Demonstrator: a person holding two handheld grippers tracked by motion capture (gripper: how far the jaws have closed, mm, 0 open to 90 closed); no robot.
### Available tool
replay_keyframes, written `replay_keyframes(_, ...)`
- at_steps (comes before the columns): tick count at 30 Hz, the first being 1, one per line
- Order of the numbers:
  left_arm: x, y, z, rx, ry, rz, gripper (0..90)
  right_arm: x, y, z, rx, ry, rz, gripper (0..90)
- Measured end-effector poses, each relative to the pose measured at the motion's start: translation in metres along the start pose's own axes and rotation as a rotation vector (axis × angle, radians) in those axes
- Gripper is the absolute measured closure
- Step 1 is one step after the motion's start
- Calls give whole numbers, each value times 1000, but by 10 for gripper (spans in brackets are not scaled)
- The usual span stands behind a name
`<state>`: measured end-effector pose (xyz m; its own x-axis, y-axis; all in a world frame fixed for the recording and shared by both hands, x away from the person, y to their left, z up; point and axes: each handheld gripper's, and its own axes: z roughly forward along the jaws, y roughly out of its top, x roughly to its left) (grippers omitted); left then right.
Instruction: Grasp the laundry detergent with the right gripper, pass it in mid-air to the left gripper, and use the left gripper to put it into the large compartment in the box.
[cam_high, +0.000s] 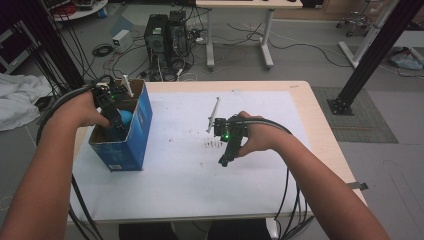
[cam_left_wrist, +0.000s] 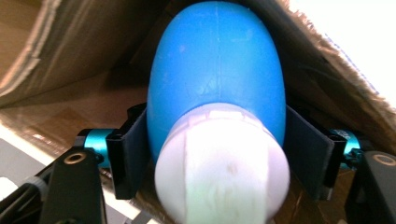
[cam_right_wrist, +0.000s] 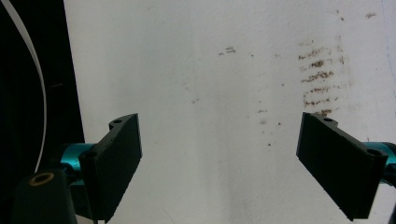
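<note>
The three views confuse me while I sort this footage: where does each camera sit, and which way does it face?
High view: above the person's side, looking forward and down on the table; both forearms, left gripper in the box, right gripper.
Left gripper view: on the left gripper, facing into the box; jaws flank a blue bulb.
Right gripper view: on the right gripper, facing down at the stained white sheet; jaws apart.
Shared: high and left gripper views both show the bulb.

- Between the left tongs, the blue bulb looks like smooth, slightly glossy rubber; its white neck is matt plastic.
- Around them, the box is rough brown cardboard with a frayed edge.
- Under the right tongs, the counter carries matt white paper, speckled brown.
</note>
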<state>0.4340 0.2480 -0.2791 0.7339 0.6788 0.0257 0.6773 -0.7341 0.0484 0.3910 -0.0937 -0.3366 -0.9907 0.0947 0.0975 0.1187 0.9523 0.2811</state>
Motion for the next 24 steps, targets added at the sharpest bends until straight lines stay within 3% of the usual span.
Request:
replay_keyframes(14, -3, -3, -36, -35, 32, -7, 236, 1, 1, -4, -6, 0, 1, 134)
replay_keyframes(20, -6, -4, -51, -42, 52, 13, 212, 1, 2, -8, -9, -1, 1, 134)
replay_keyframes(24, -10, -3, -62, -56, 41, 30, 203, 2, 2, -12, -11, -8, 0, 134)
